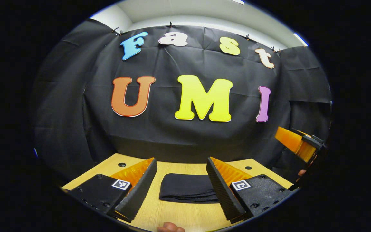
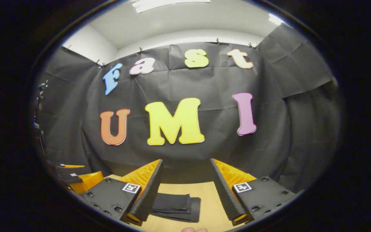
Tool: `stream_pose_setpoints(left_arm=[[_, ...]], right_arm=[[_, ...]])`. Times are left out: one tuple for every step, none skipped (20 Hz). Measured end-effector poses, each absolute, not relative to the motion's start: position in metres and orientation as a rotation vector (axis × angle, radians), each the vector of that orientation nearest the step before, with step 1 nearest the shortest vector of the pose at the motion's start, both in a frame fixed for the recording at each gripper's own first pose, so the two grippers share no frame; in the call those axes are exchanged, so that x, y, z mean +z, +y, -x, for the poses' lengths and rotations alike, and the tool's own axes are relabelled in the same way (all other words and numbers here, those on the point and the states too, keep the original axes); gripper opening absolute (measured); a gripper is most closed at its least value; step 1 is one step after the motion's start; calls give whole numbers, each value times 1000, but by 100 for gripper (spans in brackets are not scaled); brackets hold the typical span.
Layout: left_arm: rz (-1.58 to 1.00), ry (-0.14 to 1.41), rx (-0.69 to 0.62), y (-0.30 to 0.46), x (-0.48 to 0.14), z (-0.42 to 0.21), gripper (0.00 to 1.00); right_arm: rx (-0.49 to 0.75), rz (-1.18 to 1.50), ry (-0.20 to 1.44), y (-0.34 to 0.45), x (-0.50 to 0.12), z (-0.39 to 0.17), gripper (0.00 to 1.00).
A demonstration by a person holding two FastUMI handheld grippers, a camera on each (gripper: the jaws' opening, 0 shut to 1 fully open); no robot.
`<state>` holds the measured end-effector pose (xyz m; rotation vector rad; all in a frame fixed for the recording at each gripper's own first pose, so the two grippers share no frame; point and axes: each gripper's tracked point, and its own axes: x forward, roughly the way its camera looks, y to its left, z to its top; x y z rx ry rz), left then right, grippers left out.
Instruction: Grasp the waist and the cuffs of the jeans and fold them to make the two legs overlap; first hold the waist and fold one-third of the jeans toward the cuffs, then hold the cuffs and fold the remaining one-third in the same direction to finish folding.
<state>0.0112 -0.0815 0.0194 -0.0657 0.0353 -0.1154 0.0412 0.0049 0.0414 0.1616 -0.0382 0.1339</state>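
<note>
Wooden table (image 1: 179, 212) surface carried the jeans (image 1: 188, 192), folded into a compact dark bundle and lying flat. In the left gripper view the bundle sat ahead of the left gripper (image 1: 181, 190), squarely between its two spread fingers and clear of both. In the right gripper view the jeans (image 2: 175, 206) lay ahead and toward the left finger of the right gripper (image 2: 185, 191), partly hidden behind that finger's pad (image 2: 147, 196).

Both tongs were held level above the table, pointing toward the booth wall. Each stood with its jaws wide apart, holding nothing.

The left gripper view caught the right gripper (image 1: 298, 143) far off at the right edge, raised above the table. The right gripper view caught the left gripper (image 2: 76, 177) low at the left edge.

Small round holes (image 1: 122, 164) marked the table's far corners in the left gripper view. A fingertip (image 1: 170, 228) showed at the bottom edge of the left gripper view.
</note>
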Motion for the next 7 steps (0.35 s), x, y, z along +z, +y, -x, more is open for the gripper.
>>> stream_pose_setpoints(left_arm=[[54,26,-103,-75,21,-10,98],[38,14,-91,-68,26,-10,98],[29,-2,-78,-61,28,-11,98],[32,-17,-73,-58,31,-12,98],[42,-29,-75,-57,33,-11,98],[58,-40,-78,-56,33,-11,98],[76,-43,-81,-57,33,-9,100]], right_arm=[[140,-146,-48,11,42,-39,89],[149,-135,-51,17,40,-36,92],[159,-127,-50,24,39,-33,86],[166,-119,-42,28,36,-31,89],[175,-116,-30,32,32,-29,89],[180,-117,-17,35,27,-28,89],[187,-118,-7,38,24,-26,89]])
